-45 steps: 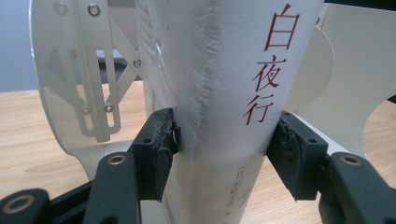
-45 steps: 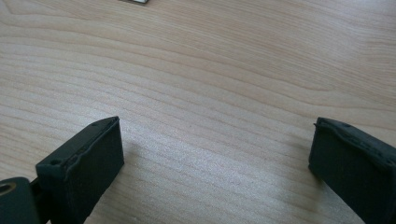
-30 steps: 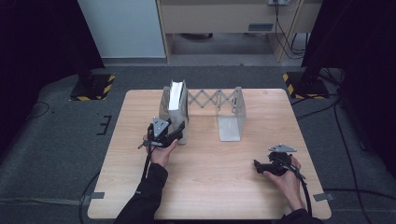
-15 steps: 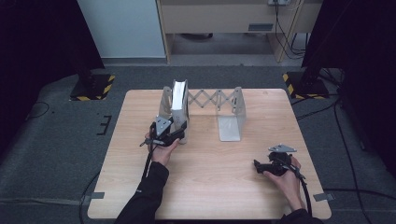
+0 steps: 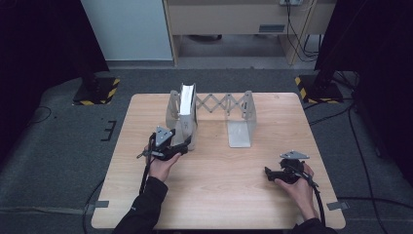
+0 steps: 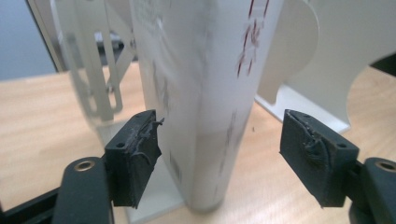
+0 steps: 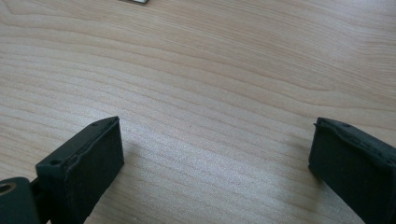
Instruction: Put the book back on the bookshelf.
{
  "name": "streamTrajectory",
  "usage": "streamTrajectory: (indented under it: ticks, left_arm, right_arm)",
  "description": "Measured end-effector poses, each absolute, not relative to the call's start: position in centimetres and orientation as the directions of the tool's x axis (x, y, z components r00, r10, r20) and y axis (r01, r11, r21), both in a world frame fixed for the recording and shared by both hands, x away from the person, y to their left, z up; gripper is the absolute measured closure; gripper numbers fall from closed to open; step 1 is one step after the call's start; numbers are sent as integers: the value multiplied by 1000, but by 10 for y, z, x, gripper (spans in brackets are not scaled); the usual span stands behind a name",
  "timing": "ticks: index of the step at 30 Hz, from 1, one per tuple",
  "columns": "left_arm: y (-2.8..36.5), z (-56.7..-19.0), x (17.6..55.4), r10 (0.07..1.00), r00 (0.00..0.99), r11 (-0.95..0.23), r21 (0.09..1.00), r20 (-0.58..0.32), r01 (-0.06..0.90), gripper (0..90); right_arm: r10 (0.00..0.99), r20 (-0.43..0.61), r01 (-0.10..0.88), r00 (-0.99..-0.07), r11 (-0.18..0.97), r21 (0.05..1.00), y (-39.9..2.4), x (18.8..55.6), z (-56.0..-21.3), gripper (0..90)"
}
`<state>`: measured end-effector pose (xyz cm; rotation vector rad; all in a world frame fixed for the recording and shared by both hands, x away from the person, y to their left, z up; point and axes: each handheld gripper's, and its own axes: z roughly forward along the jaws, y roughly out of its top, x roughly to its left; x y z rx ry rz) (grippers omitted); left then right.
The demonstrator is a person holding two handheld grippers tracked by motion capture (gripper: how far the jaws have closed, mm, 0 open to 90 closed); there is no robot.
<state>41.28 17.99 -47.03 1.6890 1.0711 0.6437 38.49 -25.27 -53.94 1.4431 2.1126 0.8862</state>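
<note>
Left tool (image 5: 182,145) sits at the near foot of the book (image 5: 187,100), and its jaws have just been opening: in the left gripper view the book's (image 6: 205,102) spine stands between the two pads (image 6: 135,154), the left pad close against the cover or just off it, the right pad plainly apart from it. So the tool is released, with the book between its jaws but not pressed by them.

That white book stands upright on the bench (image 5: 219,195), at the left end of a grey folding rack (image 5: 224,105). It is set between the rack's two left-hand plates, one on each side of it, and the left gripper view shows a pale plate (image 6: 308,60) just behind and beside the spine. Blurred dark red marks run down the spine; they cannot be read. The rack's scissor links stretch from the book across to another plate (image 5: 243,124) at the right, whose flat foot lies on the bench.

Right tool (image 5: 270,173) lies well apart from the rack, near the bench's near right corner, held in the person's right hand (image 5: 297,187). Its jaws stand wide in the right gripper view, with bare wood (image 7: 210,93) between them, so it is released as well. A cable trails from each tool back along the forearm.
</note>
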Motion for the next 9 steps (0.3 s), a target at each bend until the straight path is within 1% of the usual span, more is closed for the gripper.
streamTrajectory:
  ticks: [2, 5, 6, 9]
  left_arm:
    - [187, -473, 405, 883, 462, -117, 916, -81, 384, 266]
    - [193, -477, 400, 884, 457, -104, 912, -98, 397, 261]
    - [199, -481, 396, 884, 457, -118, 898, -99, 423, 255]
    - [206, -486, 390, 885, 460, -149, 889, -75, 433, 247]
  right_arm:
    - [931, 4, 655, -365, 254, 711, -253, 385, -539, 34]
    - [931, 5, 656, -365, 254, 711, -253, 385, -539, 34]
    - [931, 4, 656, -364, 254, 711, -253, 385, -539, 35]
    - [931, 4, 656, -364, 253, 711, -253, 385, -539, 36]
